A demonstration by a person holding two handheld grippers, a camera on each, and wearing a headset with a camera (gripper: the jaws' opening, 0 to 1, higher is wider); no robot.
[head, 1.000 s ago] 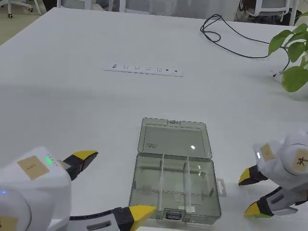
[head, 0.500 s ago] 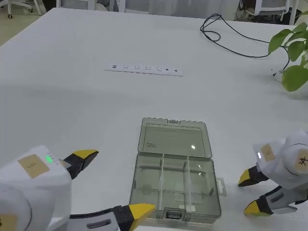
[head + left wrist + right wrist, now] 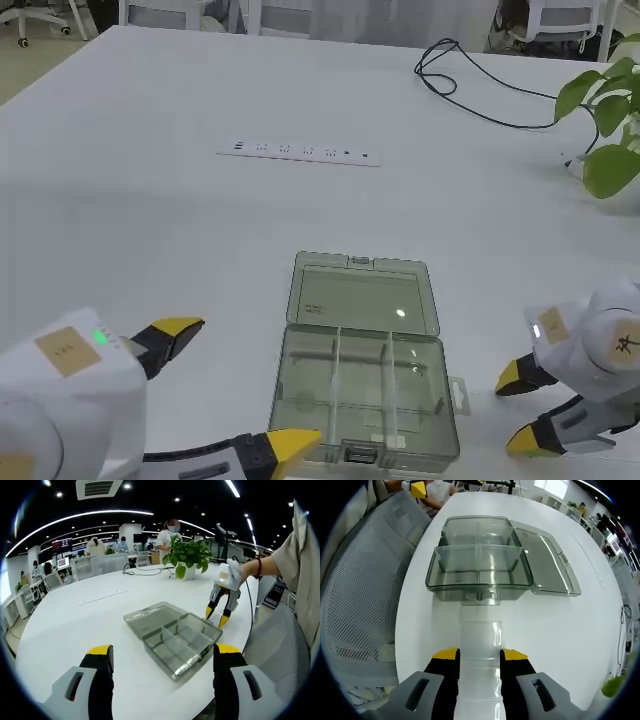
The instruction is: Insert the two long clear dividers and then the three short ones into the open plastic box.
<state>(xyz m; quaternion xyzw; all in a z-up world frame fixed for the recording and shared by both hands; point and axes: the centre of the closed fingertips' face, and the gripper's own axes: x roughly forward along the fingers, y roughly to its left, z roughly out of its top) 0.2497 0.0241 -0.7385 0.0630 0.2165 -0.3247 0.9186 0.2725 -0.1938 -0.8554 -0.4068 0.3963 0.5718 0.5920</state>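
The open clear plastic box (image 3: pixel 362 400) lies on the white table in front of me, its lid (image 3: pixel 362 290) folded flat on the far side. Two long dividers (image 3: pixel 337 380) stand upright inside it, running front to back. My left gripper (image 3: pixel 238 385) is open at the lower left, near the box's left front corner, with nothing between its yellow tips. My right gripper (image 3: pixel 515 407) hovers to the right of the box. In the right gripper view, the right gripper (image 3: pixel 479 655) is shut on a clear divider (image 3: pixel 479 630) that reaches toward the box (image 3: pixel 480 580).
A white power strip (image 3: pixel 300 151) lies mid-table and a black cable (image 3: pixel 470 70) coils at the far right. A green plant (image 3: pixel 605 130) stands at the right edge. A mesh chair (image 3: pixel 365 580) is beside the table, and people stand in the room behind (image 3: pixel 167 535).
The head camera has tilted a little, so the box sits lower in the picture. Both grippers hold nearly the same places beside the box.
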